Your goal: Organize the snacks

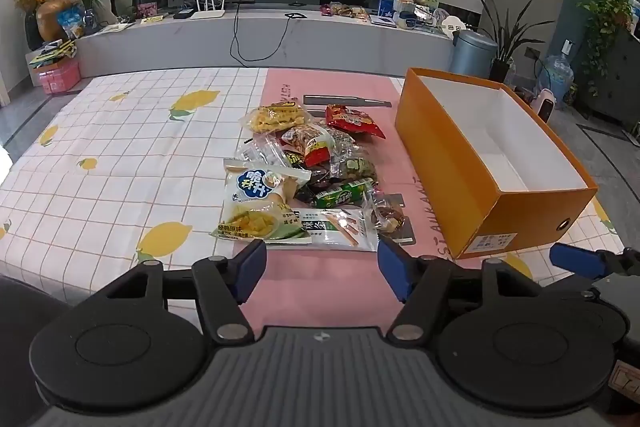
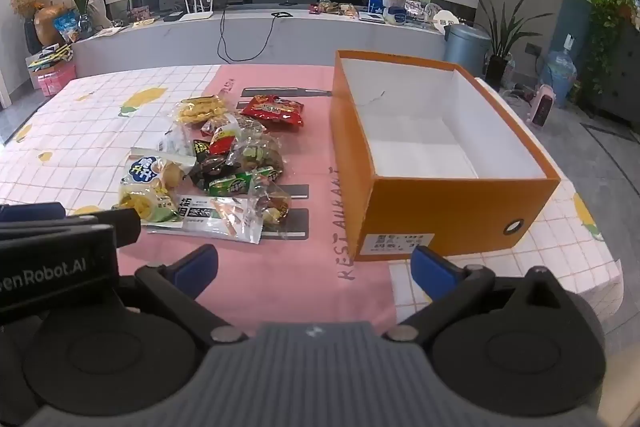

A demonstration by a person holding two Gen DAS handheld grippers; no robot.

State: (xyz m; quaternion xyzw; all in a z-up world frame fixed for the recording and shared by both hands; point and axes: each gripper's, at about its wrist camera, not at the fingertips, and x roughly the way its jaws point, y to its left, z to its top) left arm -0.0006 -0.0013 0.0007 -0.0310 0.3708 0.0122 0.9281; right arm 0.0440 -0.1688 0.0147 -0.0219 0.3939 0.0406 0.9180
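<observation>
A heap of snack packets (image 1: 308, 171) lies on the pink mat, also in the right wrist view (image 2: 216, 163). It holds a white and green chip bag (image 1: 256, 205), a red packet (image 1: 352, 121), a yellow puff bag (image 1: 276, 117) and a green roll (image 1: 344, 193). An open orange box (image 1: 484, 187) with a white, empty inside stands right of the heap, also in the right wrist view (image 2: 440, 215). My left gripper (image 1: 322, 273) is open and empty, just short of the heap. My right gripper (image 2: 314, 269) is open and empty, short of the box's near left corner.
The table (image 1: 100, 167) has a white checked lemon cloth and a pink mat (image 2: 288, 283). The left gripper's body (image 2: 60, 251) shows at the left of the right wrist view. Behind the table stand a TV bench, plants and a grey bin (image 1: 474, 53).
</observation>
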